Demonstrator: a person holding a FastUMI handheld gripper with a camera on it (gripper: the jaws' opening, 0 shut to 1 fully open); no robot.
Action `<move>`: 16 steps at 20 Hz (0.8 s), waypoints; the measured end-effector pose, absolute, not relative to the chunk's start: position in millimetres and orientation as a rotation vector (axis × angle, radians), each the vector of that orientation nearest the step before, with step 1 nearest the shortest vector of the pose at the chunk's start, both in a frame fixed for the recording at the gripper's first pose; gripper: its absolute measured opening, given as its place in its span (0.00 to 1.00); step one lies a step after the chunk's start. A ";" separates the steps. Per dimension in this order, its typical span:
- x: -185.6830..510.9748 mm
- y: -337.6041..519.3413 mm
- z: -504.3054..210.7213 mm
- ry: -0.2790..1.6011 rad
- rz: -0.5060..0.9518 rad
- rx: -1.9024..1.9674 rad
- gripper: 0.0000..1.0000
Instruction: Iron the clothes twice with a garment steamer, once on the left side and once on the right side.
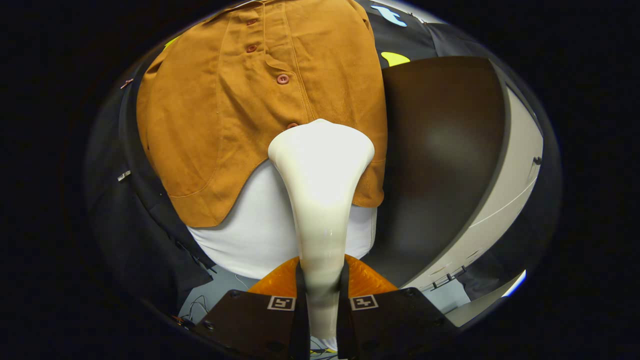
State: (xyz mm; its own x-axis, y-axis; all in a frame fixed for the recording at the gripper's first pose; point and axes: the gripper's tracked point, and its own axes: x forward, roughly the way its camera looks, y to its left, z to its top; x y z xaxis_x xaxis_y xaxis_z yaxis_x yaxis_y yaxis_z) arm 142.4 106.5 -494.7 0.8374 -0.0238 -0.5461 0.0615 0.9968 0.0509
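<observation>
Nearest to you, item one: your gripper (322,300), both fingers (260,322) pressed against the slim handle of the garment steamer (320,200), one on each side, so it is clamped firmly on that handle. Item two: the garment steamer itself, a glossy cream body that rises straight ahead from between the fingers and flares into a broad head beyond them; the head rests against or just in front of the lower hem of the shirt, and contact cannot be confirmed. Item three: the mustard-brown shirt (240,110), hanging beyond the fingers and spreading up and to their left, with a row of small reddish buttons (282,79) running down its placket toward the steamer head. Item four: a white cloth (255,235) showing below the shirt's curved hem, behind the steamer's neck. Item five: a dark brown tabletop (440,160) to the right of the steamer, with a pale edge (515,180) along its far side. Item six: thin cables (197,307) lying on the grey floor (215,290) just left of your fingers.
</observation>
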 end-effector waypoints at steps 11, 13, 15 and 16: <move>99.4 166.5 -306.0 0.440 0.087 0.045 0.24; 101.1 185.6 -275.1 0.416 0.121 0.041 0.24; 105.7 204.4 -250.5 0.401 0.146 0.043 0.24; 109.0 212.7 -241.5 0.397 0.155 0.044 0.24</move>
State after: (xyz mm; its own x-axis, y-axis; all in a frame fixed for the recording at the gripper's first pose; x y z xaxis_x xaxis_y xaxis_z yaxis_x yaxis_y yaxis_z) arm 109.0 212.7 -241.5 0.9105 0.1591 -0.3816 -0.1420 0.9872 0.0728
